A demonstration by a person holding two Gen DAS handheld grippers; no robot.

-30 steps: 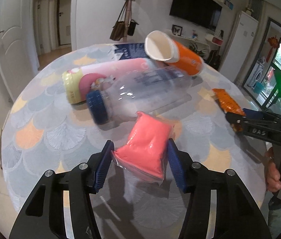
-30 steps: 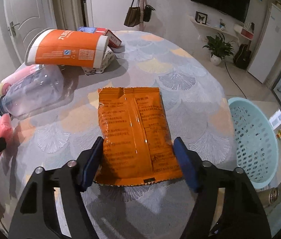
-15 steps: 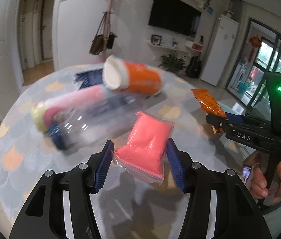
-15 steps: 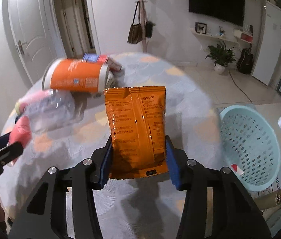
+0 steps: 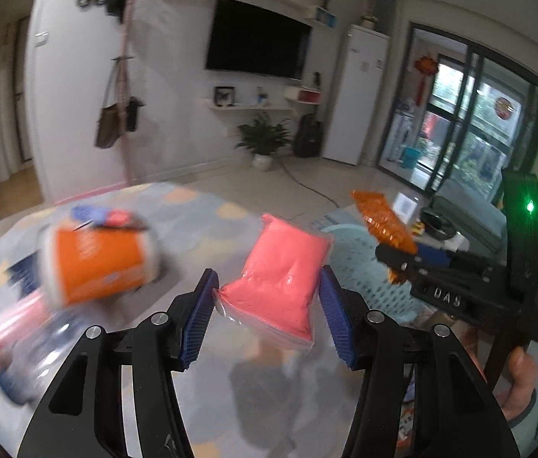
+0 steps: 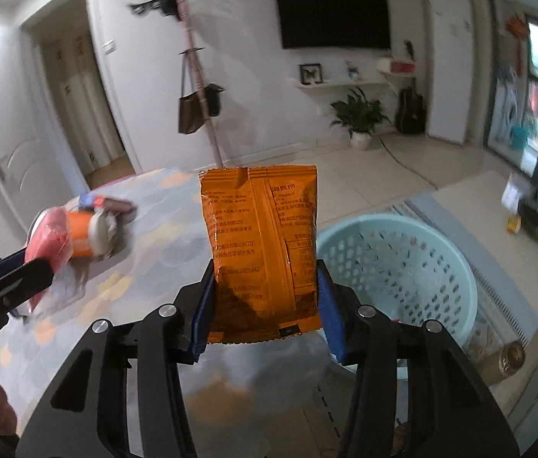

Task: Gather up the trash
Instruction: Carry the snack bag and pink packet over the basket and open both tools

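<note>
My left gripper (image 5: 267, 322) is shut on a pink plastic pouch (image 5: 280, 274) and holds it above the round table (image 5: 192, 206). My right gripper (image 6: 265, 307) is shut on an orange snack packet (image 6: 261, 244), upright above the table edge. In the left wrist view the right gripper (image 5: 398, 257) shows at right with the orange packet (image 5: 381, 221). In the right wrist view the left gripper (image 6: 45, 255) with the pink pouch (image 6: 47, 242) shows at left. A light blue laundry basket (image 6: 440, 267) stands on the floor beyond the table, right of the orange packet.
On the table lie an orange paper cup (image 5: 97, 259), a pink tube (image 5: 9, 324), a clear bottle with a blue cap (image 5: 21, 374) and a dark blue box (image 5: 105, 215), all blurred. A coat stand with bags (image 6: 196, 103) stands behind.
Both grippers have lifted off the table with their items and swung right toward the basket. The right gripper closed on the orange packet and raised it upright.
</note>
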